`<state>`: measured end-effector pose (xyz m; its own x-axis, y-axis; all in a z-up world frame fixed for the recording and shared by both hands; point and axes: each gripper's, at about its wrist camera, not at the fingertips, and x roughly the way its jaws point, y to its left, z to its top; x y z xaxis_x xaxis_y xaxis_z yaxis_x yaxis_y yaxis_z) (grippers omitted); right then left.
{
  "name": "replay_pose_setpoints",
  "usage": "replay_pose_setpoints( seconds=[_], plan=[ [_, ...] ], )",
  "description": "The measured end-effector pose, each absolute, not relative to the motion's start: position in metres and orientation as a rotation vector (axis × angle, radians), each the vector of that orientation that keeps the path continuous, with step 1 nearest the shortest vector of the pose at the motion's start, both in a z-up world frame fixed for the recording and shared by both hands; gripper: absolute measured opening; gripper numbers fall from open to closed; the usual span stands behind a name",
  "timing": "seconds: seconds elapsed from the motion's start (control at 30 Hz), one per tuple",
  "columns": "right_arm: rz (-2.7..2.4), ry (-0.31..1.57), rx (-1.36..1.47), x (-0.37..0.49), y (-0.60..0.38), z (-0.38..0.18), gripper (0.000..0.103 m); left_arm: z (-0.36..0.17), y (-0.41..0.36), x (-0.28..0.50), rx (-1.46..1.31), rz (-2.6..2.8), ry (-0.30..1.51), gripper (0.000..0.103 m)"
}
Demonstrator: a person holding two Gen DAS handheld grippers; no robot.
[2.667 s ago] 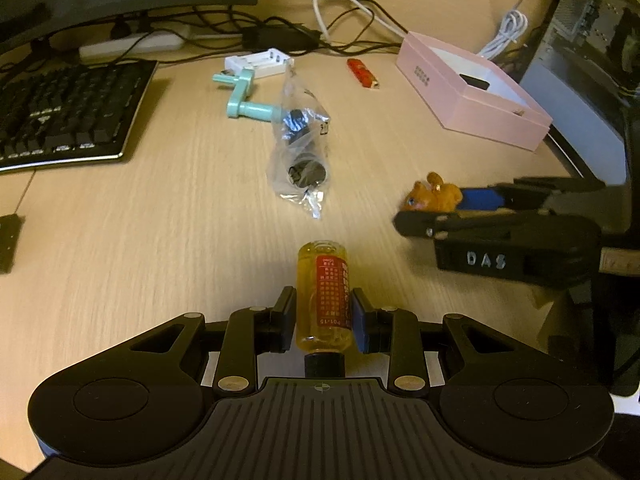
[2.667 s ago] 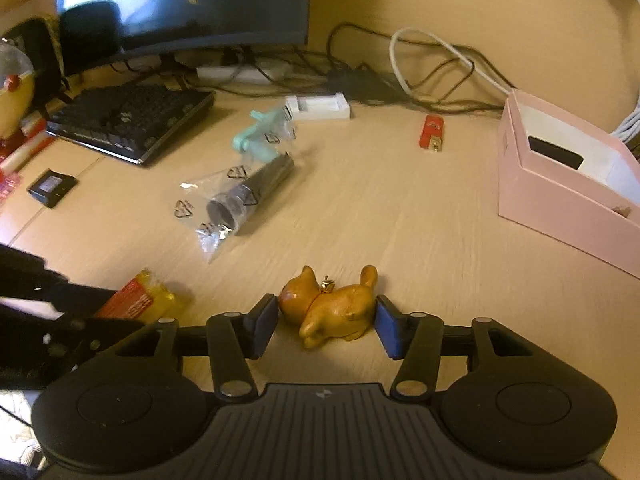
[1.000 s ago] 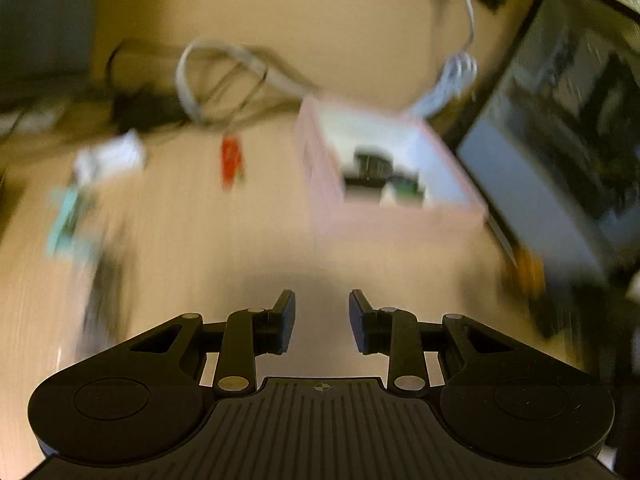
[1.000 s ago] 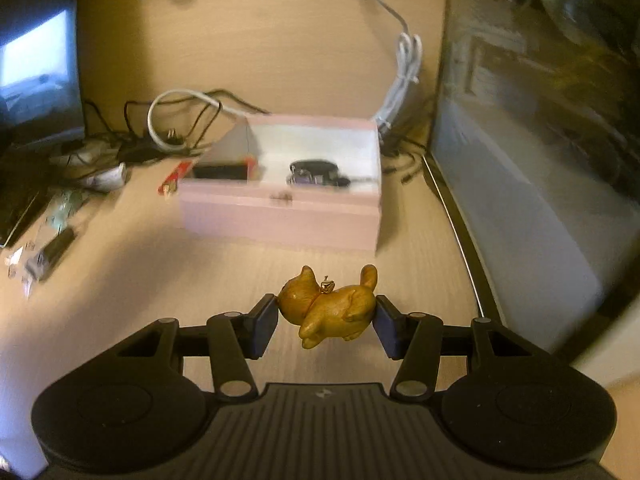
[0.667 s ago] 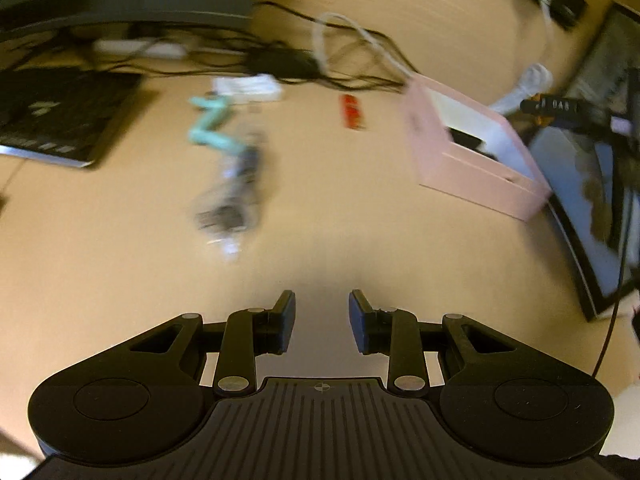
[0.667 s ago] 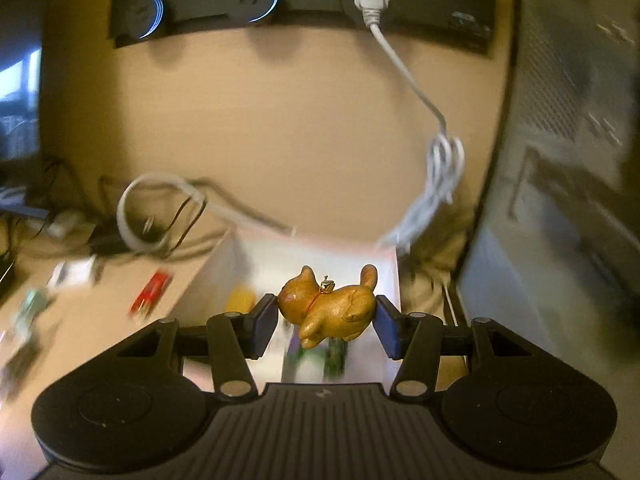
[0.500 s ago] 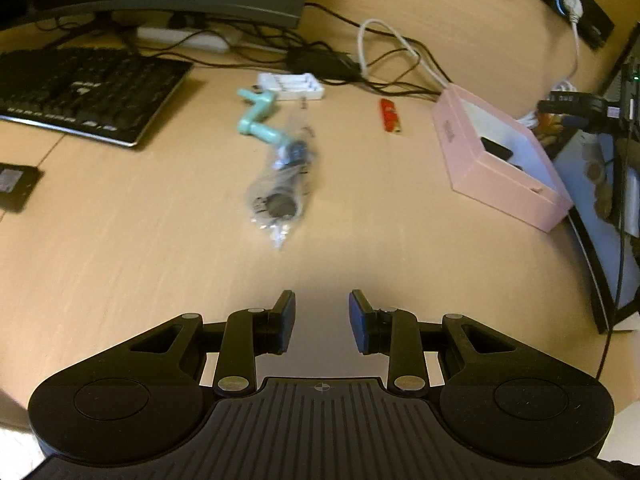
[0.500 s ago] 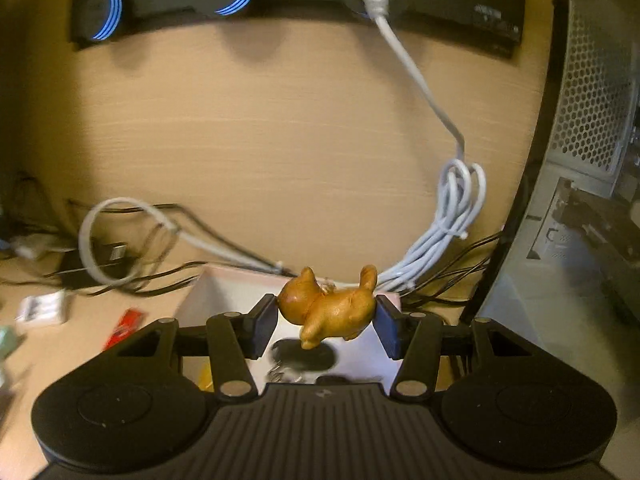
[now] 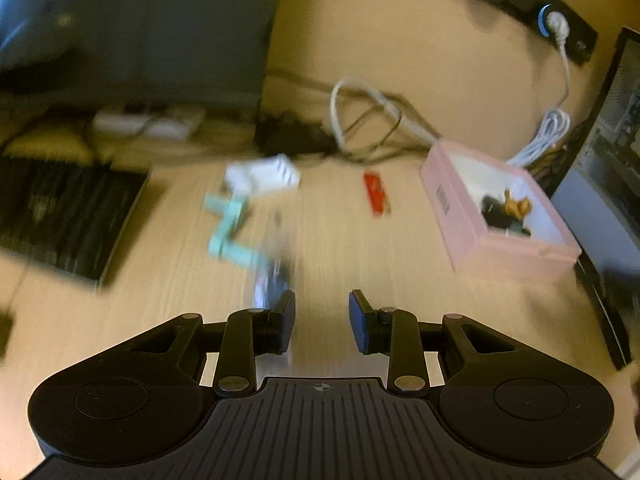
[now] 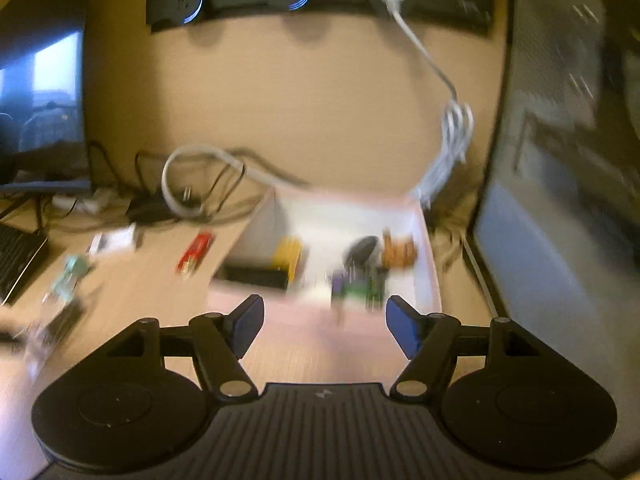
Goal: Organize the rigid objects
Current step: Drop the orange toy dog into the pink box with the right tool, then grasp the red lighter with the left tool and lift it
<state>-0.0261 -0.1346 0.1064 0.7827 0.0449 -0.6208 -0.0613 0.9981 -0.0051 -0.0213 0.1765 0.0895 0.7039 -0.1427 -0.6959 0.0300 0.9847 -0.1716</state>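
- Lying on the wooden desk (image 9: 400, 264) just ahead of the left gripper (image 9: 322, 316) is the bagged dark cylinder (image 9: 276, 276), a shade to the left of the gap between the tips, its long axis running away from them toward the mint-green crank handle (image 9: 230, 236) beyond.
- The left gripper's jaws stand slightly apart with nothing between them; this hand is plainly the nearer one to the bag.
- The blur is heavy here, so I would only guess that the clear crinkly plastic wraps a smooth metal tube.
- Further back sit a small red lighter (image 9: 376, 198) and a white ribbed battery holder (image 9: 262, 176), both hard and compact.
- Off to the right is the pink box (image 9: 452, 216), square-walled cardboard with a white inside, already holding the glossy orange cat figurine (image 10: 398, 250), the yellow bottle (image 10: 288, 258) and some dark items.
- The right gripper (image 10: 324, 326) hovers before the box, its jaws opening and empty, the figurine lying inside beyond them.
- Tangled cables (image 9: 360, 116) and a black keyboard (image 9: 64, 220) edge the desk.
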Motion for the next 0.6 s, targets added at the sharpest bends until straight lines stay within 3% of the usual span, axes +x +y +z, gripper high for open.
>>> replay_pose_setpoints(
  seconds=[0.13, 0.6],
  plan=[
    [0.019, 0.745, 0.004, -0.055, -0.138, 0.097, 0.068, 0.094, 0.169, 0.016, -0.065, -0.176, 0.754, 0.032],
    [-0.108, 0.871, 0.003, -0.109, -0.124, 0.079, 0.068, 0.064, 0.112, 0.152, -0.185, -0.251, 0.846, 0.032]
  ],
)
